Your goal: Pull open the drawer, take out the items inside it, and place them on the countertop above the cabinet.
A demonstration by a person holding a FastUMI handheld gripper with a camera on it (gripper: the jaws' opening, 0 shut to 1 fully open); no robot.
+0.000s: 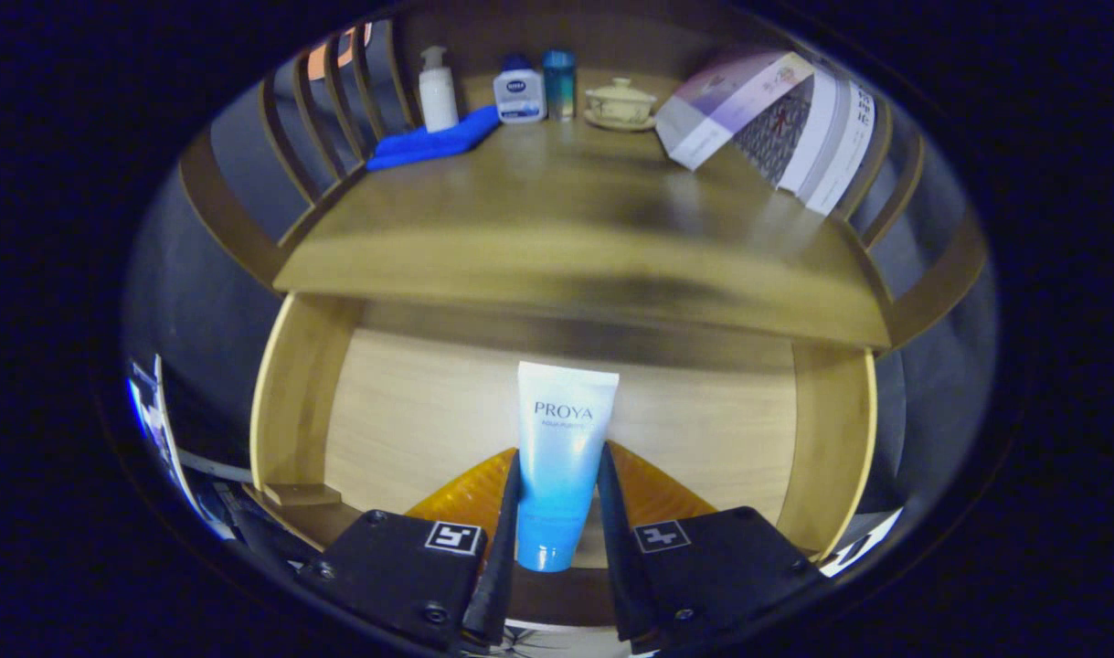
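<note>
Drawer (296,402) pulled open below the countertop (557,238); pale wooden floor bare on both sides of the fingers. Left drawer wall (287,393) standing well apart from the left finger, with wide free floor between; a small wooden block (302,494) in the near left corner against that wall.

Above and to the left: slatted rail (310,137) fencing the countertop's left edge. Blue cloth (433,140) lying beside the rail, a white pump bottle (437,90) standing on its far end. Next to it, a white bottle with blue cap (519,90), then a teal container (559,84) just beside, both along the back edge.

Centre: gripper (558,498) pinching a white-to-blue tube (558,461), both fingers pressed against its sides, cap end toward the camera, flat end pointing in under the countertop's front edge. Tube held inside the drawer space, not on the countertop. Middle of the countertop open and bare from the front lip back to the row of bottles.

Right of centre at the back: a lidded cream cup on a saucer (620,101). Farther right: leaflets or books (767,114) leaning against the right slatted rail (895,183), taking up that corner. Below, right drawer wall (831,439) well apart from the right finger, floor between them free.
</note>
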